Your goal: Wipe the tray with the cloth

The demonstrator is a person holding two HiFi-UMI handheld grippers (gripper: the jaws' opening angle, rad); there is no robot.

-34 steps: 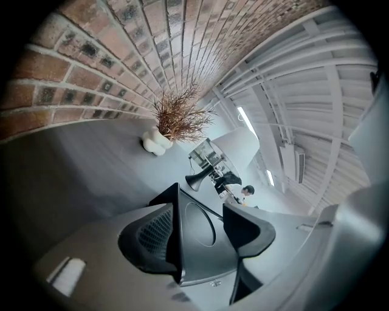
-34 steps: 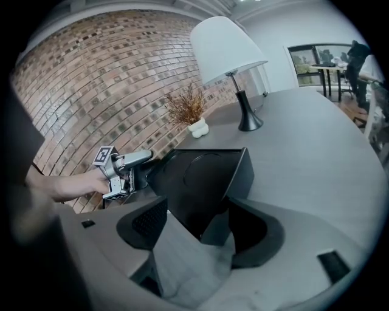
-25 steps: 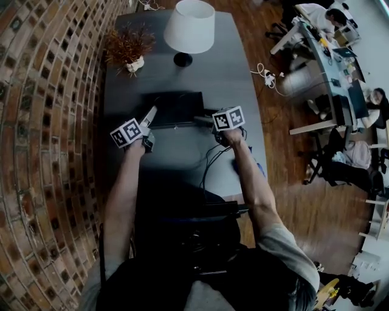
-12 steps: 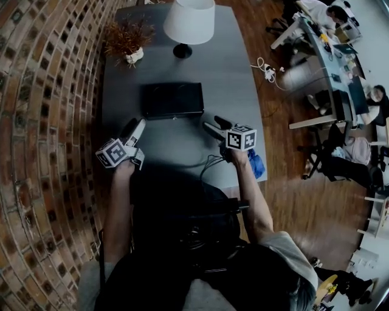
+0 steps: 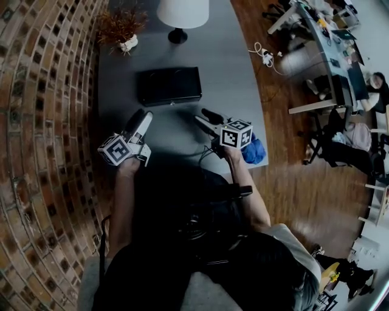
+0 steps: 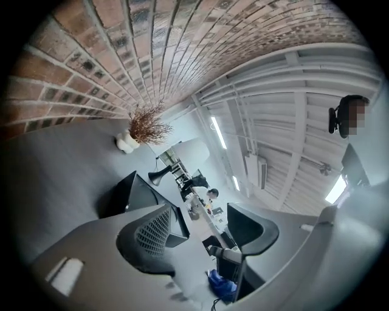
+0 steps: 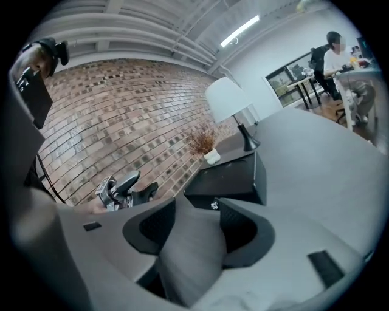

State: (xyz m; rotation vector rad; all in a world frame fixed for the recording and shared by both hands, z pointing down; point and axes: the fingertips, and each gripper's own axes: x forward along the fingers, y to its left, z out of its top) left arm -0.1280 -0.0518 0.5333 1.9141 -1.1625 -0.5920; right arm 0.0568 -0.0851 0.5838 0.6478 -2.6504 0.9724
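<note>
Tray (image 5: 169,85) on table (image 5: 234,85); lamp (image 5: 182,12) behind (plant (image 5: 121,27) leftward).

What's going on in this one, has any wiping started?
A person holds a gripper in each hand over a grey table. The left gripper has just been opening its jaws and the right gripper closing its own, with nothing between either pair. The black tray lies ahead of both, and neither touches it. The blue cloth sits bunched at the table's right edge, beside the right hand. No wiping is under way.
</note>
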